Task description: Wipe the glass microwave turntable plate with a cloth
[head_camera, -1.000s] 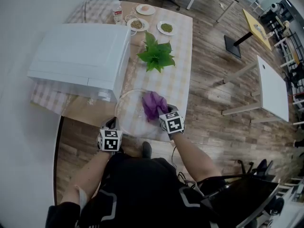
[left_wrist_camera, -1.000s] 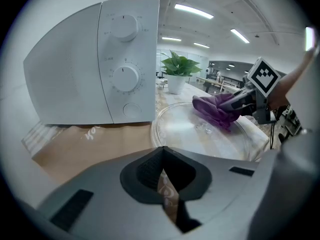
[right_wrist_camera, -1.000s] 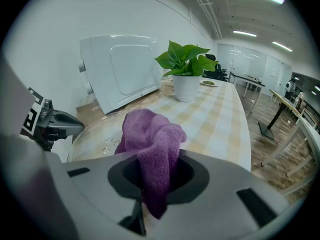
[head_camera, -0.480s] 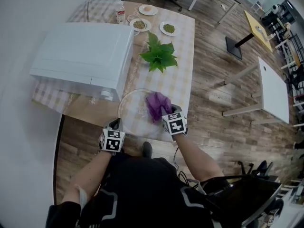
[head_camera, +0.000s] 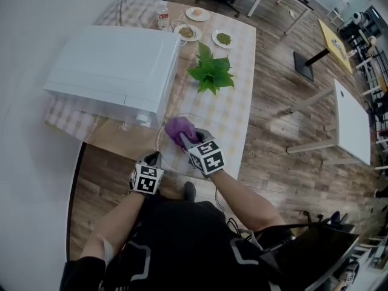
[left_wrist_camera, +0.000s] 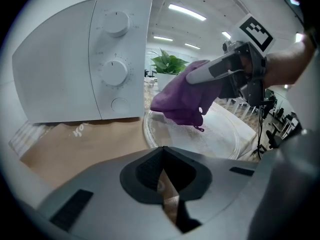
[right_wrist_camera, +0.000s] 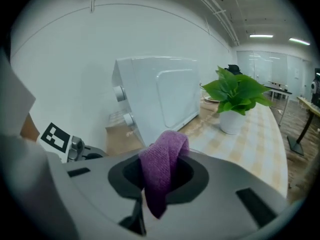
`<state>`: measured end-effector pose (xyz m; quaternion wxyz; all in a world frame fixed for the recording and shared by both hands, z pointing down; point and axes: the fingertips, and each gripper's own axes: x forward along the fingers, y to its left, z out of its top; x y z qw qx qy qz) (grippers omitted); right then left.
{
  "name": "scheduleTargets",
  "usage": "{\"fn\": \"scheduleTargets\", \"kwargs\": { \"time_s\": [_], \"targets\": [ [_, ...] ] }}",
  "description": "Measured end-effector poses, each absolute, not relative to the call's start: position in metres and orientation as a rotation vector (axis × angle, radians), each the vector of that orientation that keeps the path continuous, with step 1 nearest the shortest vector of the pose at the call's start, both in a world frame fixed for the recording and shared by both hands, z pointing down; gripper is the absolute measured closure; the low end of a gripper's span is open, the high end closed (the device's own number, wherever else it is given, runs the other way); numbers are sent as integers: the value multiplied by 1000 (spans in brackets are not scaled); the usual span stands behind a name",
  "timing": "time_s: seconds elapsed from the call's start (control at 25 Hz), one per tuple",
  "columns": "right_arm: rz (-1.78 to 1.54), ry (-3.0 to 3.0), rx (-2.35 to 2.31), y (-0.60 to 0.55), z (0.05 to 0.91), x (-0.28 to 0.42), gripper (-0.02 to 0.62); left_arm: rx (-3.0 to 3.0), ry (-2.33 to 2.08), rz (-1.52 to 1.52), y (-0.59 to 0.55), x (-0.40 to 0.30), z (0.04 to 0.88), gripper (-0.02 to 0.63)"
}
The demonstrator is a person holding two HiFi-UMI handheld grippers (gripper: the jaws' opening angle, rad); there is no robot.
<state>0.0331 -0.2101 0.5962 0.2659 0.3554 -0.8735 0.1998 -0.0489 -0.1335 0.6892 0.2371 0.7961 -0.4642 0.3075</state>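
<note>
The glass turntable plate (head_camera: 172,154) lies on the table's near end, in front of the microwave; in the left gripper view the plate (left_wrist_camera: 225,134) fills the middle right. My right gripper (head_camera: 184,139) is shut on a purple cloth (head_camera: 177,128), which rests on the plate's left part. The same cloth (left_wrist_camera: 181,102) hangs down onto the glass, and it bulges out of the right gripper (right_wrist_camera: 157,184) as a purple fold (right_wrist_camera: 162,166). My left gripper (head_camera: 155,159) is at the plate's near left rim, jaws closed on that rim (left_wrist_camera: 162,176).
A white microwave (head_camera: 115,71) stands just left of the plate, knobs facing it (left_wrist_camera: 114,71). A potted green plant (head_camera: 211,71) is behind the plate. Small dishes (head_camera: 223,39) and a bottle (head_camera: 161,14) sit at the far end. The table edge is close on the right.
My right gripper has carried the purple cloth leftward across the plate, toward the microwave side. The left gripper has stayed at the near rim.
</note>
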Motion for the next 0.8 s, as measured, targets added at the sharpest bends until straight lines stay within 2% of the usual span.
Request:
{"fn": "scheduleTargets", "kwargs": {
  "time_s": [0.28,0.8],
  "targets": [
    [634,-2379,823,-202,616,-19,526,2186,-1256,880,-131,-47,691,598],
    [669,-2147,932,-209,670,16,526,2190,-1234,876,-130,-48,691,598]
  ]
}}
